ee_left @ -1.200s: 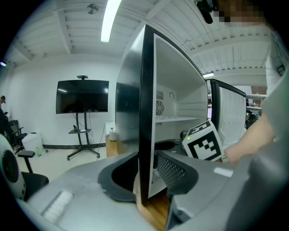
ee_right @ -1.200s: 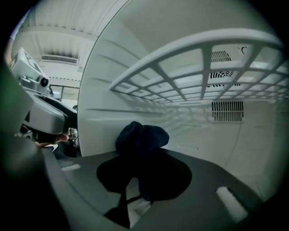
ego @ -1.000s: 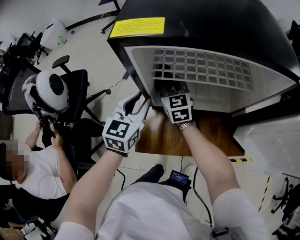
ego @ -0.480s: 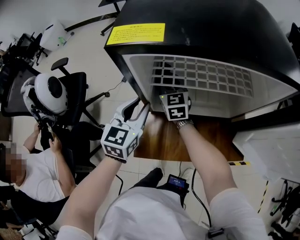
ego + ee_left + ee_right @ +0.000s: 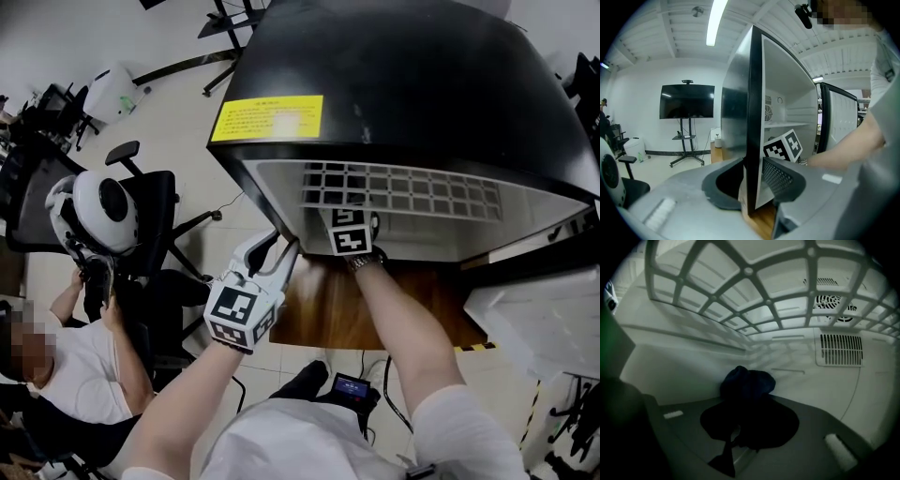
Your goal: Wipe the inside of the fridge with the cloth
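Note:
A black mini fridge (image 5: 394, 84) stands open on a wooden table (image 5: 314, 314). My left gripper (image 5: 282, 247) is shut on the front edge of the fridge's left side wall (image 5: 753, 117), one jaw outside and one inside. My right gripper (image 5: 349, 225) reaches into the cabinet under the white wire shelf (image 5: 403, 192); only its marker cube shows in the head view. In the right gripper view the right gripper (image 5: 749, 404) is shut on a bunched dark blue cloth (image 5: 747, 380), which sits low against the white inner wall near the back left corner.
The back wall carries a vent grille (image 5: 840, 350) and a round fan (image 5: 833, 301). The fridge door (image 5: 839, 122) stands open at the right. A seated person (image 5: 66, 366) and office chairs (image 5: 141, 202) are on the floor at the left. A TV on a stand (image 5: 686, 103) is farther off.
My right gripper has moved deeper into the fridge with the cloth. The left gripper keeps its hold on the side wall.

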